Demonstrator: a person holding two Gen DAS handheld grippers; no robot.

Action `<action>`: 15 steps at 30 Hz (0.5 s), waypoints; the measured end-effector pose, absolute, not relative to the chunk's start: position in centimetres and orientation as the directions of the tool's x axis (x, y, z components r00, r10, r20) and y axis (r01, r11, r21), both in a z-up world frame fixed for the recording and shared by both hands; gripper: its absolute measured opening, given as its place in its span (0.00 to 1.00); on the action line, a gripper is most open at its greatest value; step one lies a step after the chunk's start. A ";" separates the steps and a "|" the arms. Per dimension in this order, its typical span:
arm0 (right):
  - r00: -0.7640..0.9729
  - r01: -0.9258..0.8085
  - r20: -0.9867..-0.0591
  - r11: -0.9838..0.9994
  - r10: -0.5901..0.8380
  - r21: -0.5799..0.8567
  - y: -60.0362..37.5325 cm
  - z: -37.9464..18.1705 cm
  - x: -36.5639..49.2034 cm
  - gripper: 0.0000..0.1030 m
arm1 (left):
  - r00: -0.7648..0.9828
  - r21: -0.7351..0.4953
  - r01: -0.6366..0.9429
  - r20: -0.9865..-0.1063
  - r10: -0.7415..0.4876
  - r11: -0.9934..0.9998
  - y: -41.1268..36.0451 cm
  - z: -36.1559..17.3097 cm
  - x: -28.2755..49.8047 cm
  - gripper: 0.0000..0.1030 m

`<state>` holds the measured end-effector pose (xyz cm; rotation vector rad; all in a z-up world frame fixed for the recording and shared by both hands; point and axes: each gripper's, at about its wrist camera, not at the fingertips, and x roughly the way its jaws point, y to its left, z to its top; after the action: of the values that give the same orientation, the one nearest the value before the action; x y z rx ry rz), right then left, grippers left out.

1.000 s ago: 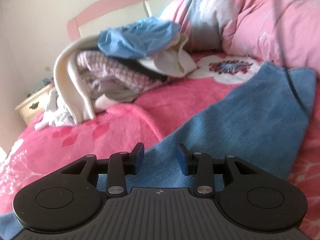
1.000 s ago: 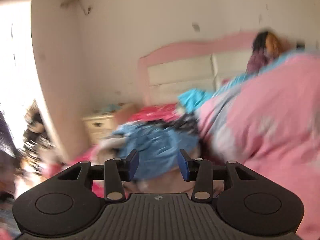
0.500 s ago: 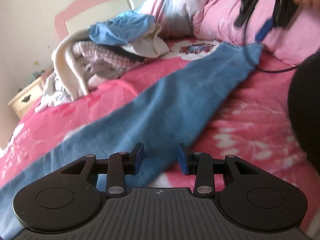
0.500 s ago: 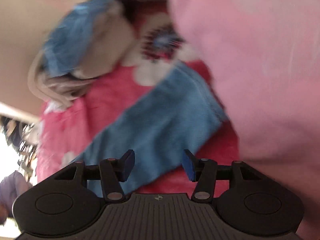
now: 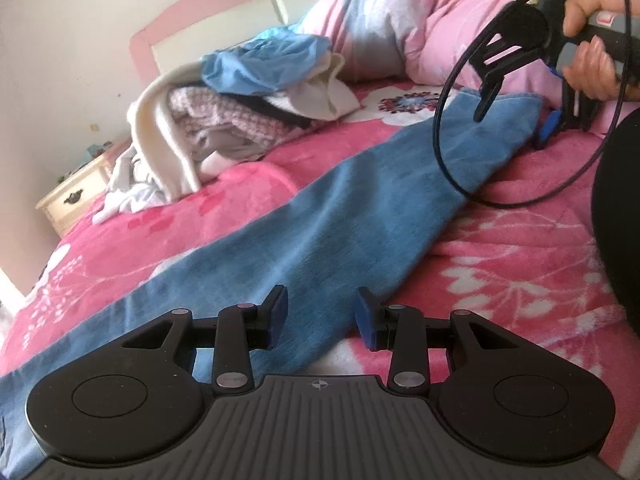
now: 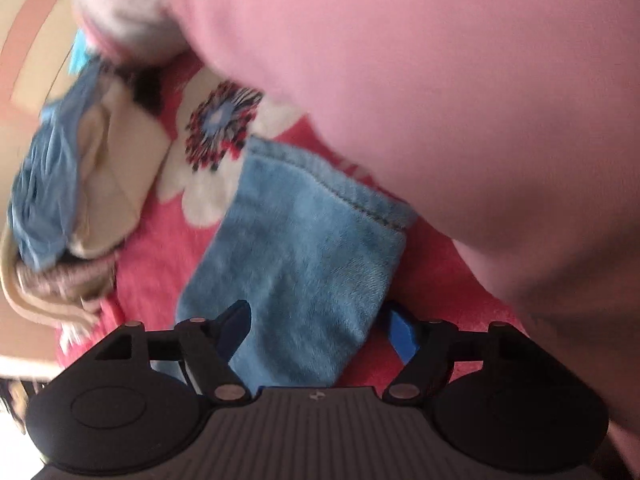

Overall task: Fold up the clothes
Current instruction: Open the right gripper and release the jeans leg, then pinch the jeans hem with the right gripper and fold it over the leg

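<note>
Jeans leg (image 6: 304, 264) flat on bedspread (image 6: 152, 280), hem between just-widened, spread right tool (image 6: 320, 330) pads, unpinched.

Trouser leg (image 5: 328, 216) on bedspread (image 5: 520, 264)

Right claw (image 6: 318, 330) just opening, wide astride blue trouser leg's (image 6: 304, 264) hemmed end.

A bedroom around us, pink on pink

We see a pink floral bedspread (image 5: 520, 264) with a big white flower (image 6: 208, 168) printed near the puffy pink duvet (image 5: 420, 12), which is heaped at the far end. Behind it stands a cream headboard (image 5: 224, 28) with a pink trim, and a cream nightstand (image 5: 76, 196) sits by the wall beside the bed.
</note>
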<state>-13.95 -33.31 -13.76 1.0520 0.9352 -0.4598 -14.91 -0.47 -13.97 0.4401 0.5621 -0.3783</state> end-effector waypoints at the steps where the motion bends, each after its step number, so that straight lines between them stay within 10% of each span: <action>1: 0.564 0.718 -0.821 0.437 0.091 0.542 -33.3 -13.8 -14.3 0.78 | 0.784 0.291 0.450 -0.581 -0.218 0.845 -0.2 -13.9 -15.0 0.36; 8: 0.682 0.662 -0.731 0.447 -0.024 0.602 -32.3 -14.4 -14.8 0.79 | 0.799 0.309 0.409 -0.575 -0.174 0.858 2.0 -13.8 -15.7 0.36; 11: 0.716 0.635 -0.696 0.461 -0.051 0.619 -32.6 -14.1 -15.3 0.11 | 0.807 0.309 0.387 -0.569 -0.157 0.869 2.8 -13.7 -15.5 0.36; 15: 0.802 0.484 -0.594 0.651 -0.062 0.585 -30.5 -10.9 -15.0 0.10 | 0.813 0.327 0.366 -0.567 -0.129 0.871 3.2 -14.1 -14.6 0.36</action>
<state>-14.96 -30.53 -10.89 0.8105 0.5707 -0.3299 -14.62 3.18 -14.06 0.4422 0.5630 -0.2739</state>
